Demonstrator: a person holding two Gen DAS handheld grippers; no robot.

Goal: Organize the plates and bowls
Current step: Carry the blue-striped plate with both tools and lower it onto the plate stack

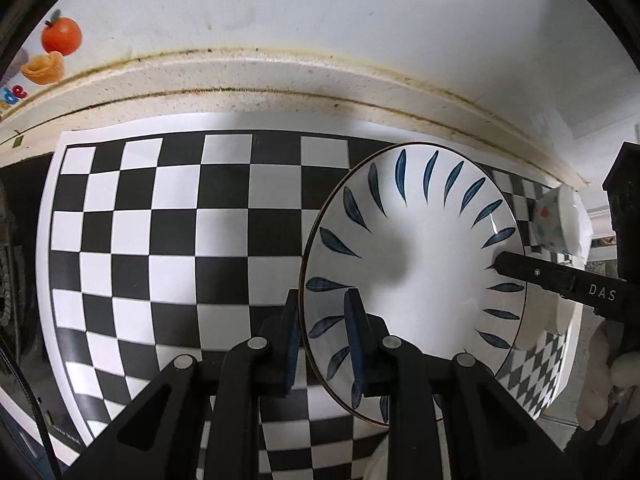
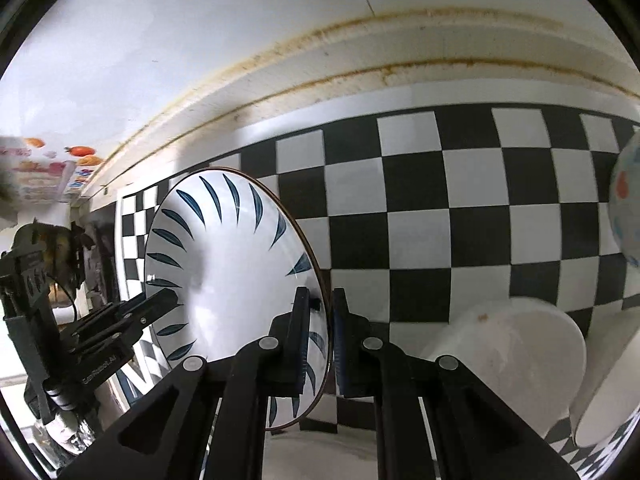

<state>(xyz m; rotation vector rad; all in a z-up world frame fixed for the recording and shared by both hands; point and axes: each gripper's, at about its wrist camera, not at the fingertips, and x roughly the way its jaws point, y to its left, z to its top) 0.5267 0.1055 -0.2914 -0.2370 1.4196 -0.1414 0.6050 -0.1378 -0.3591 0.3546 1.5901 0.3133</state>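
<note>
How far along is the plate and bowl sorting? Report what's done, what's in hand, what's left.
Done: nothing looks finished; no tidy stack shows. In hand: the blue-leaf plate is lifted over the checkered mat, the left gripper and right gripper each clamping its rim on opposite sides. Left: setting that plate down, then the white bowls lying on the mat and the spotted bowl at the right edge.

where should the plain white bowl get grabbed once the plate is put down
Judging from the right wrist view, take the plain white bowl by its thin rim, one finger inside and one outside. It lies tipped on the checkered mat, opening facing left, so come from that side.
</note>
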